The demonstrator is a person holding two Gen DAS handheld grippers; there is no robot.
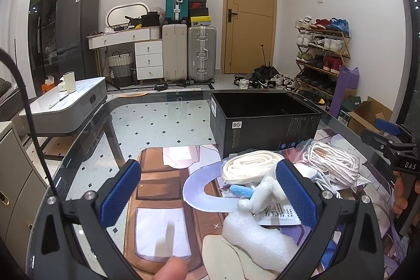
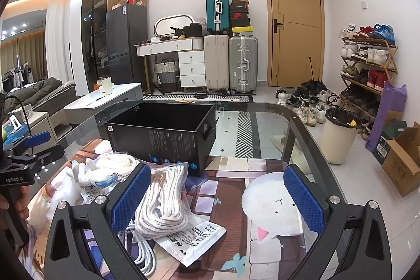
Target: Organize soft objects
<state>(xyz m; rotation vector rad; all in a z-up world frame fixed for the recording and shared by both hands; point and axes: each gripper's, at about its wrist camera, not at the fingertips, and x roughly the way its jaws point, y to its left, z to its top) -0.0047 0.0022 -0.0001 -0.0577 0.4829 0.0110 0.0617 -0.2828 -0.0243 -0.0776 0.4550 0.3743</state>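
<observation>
Left gripper [image 1: 207, 190]: hanging wide open, holding nothing — small white plush toy [image 1: 265, 192] lying just inside its right finger.
Right gripper [image 2: 218, 198]: gaping wide, empty — clear bag of white cotton rope [image 2: 164, 201] sitting beside its left finger.
Handling: both looking light, squashy; bag film probably slippery — pinching the rope bundle's middle.

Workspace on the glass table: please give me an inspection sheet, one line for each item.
Surface: glass table with a printed mat on it.
Job's things: black box, open and looking empty; bagged white rope; bagged cream strap; white plush toy; foam piece.
Clutter: printed sachet.
Grippers: left gripper open, empty; right gripper open, empty.
Cables: white cable beside the rope bag.
Surroundings: suitcases, shoe rack, bin.
</observation>
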